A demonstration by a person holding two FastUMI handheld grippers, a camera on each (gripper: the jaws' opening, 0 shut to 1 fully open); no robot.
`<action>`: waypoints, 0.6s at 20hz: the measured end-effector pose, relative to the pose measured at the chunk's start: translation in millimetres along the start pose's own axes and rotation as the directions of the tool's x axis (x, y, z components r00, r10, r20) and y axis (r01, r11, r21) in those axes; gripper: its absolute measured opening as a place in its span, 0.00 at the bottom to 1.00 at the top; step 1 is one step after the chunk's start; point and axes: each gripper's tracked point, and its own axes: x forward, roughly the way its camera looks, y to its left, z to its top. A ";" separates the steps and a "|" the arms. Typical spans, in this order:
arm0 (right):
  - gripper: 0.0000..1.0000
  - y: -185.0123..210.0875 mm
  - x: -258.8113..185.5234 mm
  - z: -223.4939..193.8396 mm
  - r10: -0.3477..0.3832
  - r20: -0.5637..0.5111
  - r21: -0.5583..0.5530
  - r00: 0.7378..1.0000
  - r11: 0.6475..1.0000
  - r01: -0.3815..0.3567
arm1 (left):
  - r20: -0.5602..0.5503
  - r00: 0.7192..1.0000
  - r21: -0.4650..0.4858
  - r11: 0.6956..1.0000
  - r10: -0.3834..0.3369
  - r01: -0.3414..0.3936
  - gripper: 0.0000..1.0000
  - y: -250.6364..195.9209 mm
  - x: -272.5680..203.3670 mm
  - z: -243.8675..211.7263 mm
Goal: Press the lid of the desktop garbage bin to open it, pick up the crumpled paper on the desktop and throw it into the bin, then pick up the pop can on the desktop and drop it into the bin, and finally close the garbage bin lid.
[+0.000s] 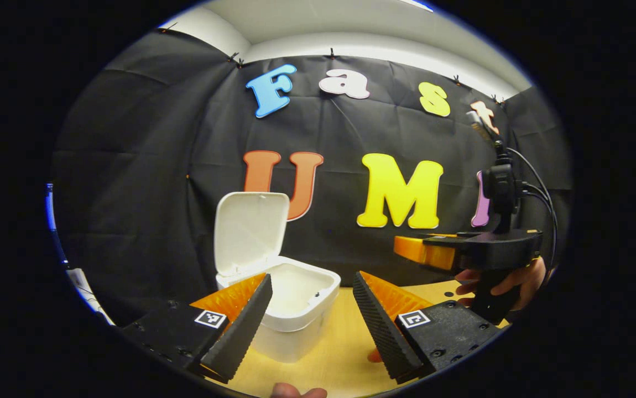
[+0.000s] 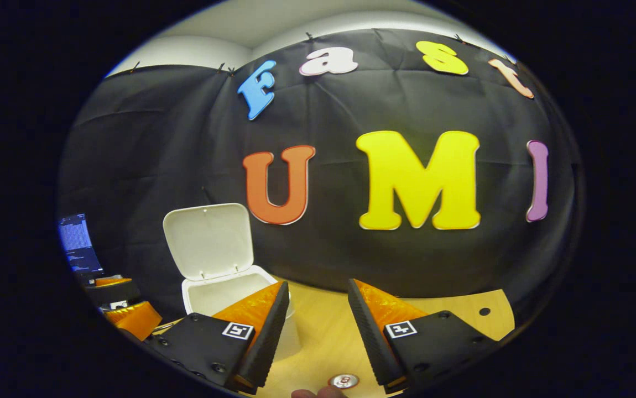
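Standing on the wooden table [image 1: 345, 354], the white bin [image 1: 290, 309] has its lid [image 1: 250, 229] tipped upright at the back. What shows of its white inside looks bare apart from a small dark fleck. The left gripper [image 1: 309, 326] hangs just before it, fingers apart, holding nothing. The right gripper [image 2: 312, 331] is likewise spread and unladen, with the can [image 2: 344, 380] top showing low between its fingers.

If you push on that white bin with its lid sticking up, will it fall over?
Probably not easily. The bin looks squat, with a wide body sitting flat on the wooden table, so a gentle push would more likely slide it. Its lid stands upright at the back, so a push high on the lid might tip it backward. It looks like thin plastic, likely light.
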 end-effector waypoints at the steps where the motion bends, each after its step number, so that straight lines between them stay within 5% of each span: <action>1: 0.71 -14.7 -12.4 0.4 -0.028 0.004 0.014 1.000 1.000 0.028 | -0.008 1.000 0.003 1.000 -0.023 0.024 0.97 -10.1 4.6 -4.6; 12: 0.76 -158.8 -138.1 -9.4 -0.292 0.080 0.067 0.953 0.956 0.287 | -0.120 0.963 0.092 0.964 -0.240 0.251 0.96 -107.2 18.2 -80.2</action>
